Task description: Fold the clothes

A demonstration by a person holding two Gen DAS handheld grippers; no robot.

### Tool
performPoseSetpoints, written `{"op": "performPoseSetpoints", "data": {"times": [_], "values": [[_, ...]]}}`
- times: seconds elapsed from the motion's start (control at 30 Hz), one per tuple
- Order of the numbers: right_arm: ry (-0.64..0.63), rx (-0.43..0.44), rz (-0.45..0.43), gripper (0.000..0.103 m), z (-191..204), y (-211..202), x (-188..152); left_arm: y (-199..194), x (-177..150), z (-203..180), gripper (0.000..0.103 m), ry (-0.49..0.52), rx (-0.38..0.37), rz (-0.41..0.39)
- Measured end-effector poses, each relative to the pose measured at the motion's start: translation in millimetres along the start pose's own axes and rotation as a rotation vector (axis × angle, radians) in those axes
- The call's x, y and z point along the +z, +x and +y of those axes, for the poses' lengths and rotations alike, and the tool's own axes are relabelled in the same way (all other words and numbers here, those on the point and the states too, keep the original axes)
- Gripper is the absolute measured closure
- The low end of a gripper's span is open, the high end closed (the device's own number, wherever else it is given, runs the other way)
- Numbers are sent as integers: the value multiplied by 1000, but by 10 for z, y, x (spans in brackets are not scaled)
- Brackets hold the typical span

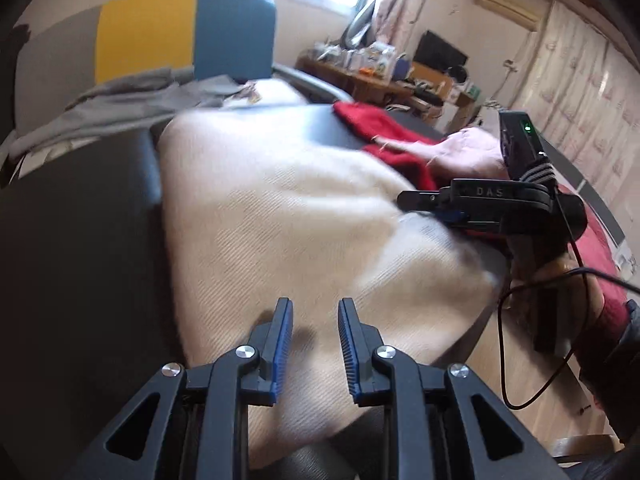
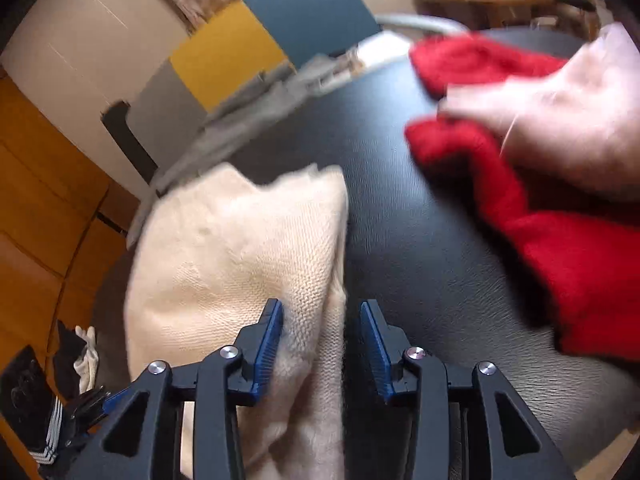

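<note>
**A:** What could go wrong from here?

**B:** As I judge it, the fold could slip. The cream knit garment (image 2: 236,248) lies bunched on the black padded surface (image 2: 420,240), directly ahead of and under the right gripper (image 2: 322,344). Its right-hand edge runs up between that gripper's fingers. If the gripper closes on only the top layer, or on a loose edge, the lower layers may drag and the fold come out crooked. The picture is also smeared by motion, so a hurried pinch could miss the hem altogether.

**A:** Anything else nearby that might interfere?

**B:** A red garment (image 2: 540,240) lies to the right of the right gripper, near the cream one but apart from it, with a bare hand (image 2: 560,120) resting on it. A grey garment (image 2: 256,108) sits further ahead, to the left. Either could get caught up if the cream piece is swept sideways.

**A:** How do the grippers stand?

**B:** The right gripper's fingers are apart, moderately wide. Cream fabric lies in the gap, but the blue pads (image 2: 270,348) do not press on it. The left gripper (image 1: 314,344) is also parted, more narrowly, hovering over the near end of the cream garment with nothing clamped. From its view, the right gripper is ahead and to the right, at the garment's far edge.
</note>
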State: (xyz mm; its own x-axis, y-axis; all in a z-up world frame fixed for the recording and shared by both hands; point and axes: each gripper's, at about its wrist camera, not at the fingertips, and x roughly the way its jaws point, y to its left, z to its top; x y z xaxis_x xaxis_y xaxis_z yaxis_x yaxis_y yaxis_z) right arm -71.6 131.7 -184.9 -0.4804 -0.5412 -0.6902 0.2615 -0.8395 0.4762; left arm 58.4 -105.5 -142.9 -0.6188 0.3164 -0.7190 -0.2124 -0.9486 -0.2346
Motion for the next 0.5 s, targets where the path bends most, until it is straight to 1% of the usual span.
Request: {"op": "performPoseSetpoints", "data": {"times": [0.07, 0.13, 0.2, 0.27, 0.37, 0.43, 0.47, 0.5], "values": [[-78, 25, -36, 60, 132, -167, 10, 43, 2, -79, 80, 24, -17, 13], [-153, 46, -32, 60, 304, -271, -8, 96, -5, -161, 80, 47, -35, 31], [-247, 79, 3, 60, 485, -311, -88, 180, 10, -265, 80, 78, -64, 46], [-311, 88, 82, 61, 560, -276, -208, 254, -18, -369, 80, 122, -72, 70], [-364, 82, 204, 63, 528, -142, -412, 299, -134, -447, 80, 149, -68, 77], [-365, -18, 270, 67, 388, 38, -491, 322, -219, -492, 80, 164, -64, 79], [-356, -52, 253, 72, 258, 53, -510, 320, -247, -498, 80, 167, -66, 74], [-310, -63, 251, 68, 131, 56, -493, 311, -266, -493, 80, 167, -71, 65]]}}
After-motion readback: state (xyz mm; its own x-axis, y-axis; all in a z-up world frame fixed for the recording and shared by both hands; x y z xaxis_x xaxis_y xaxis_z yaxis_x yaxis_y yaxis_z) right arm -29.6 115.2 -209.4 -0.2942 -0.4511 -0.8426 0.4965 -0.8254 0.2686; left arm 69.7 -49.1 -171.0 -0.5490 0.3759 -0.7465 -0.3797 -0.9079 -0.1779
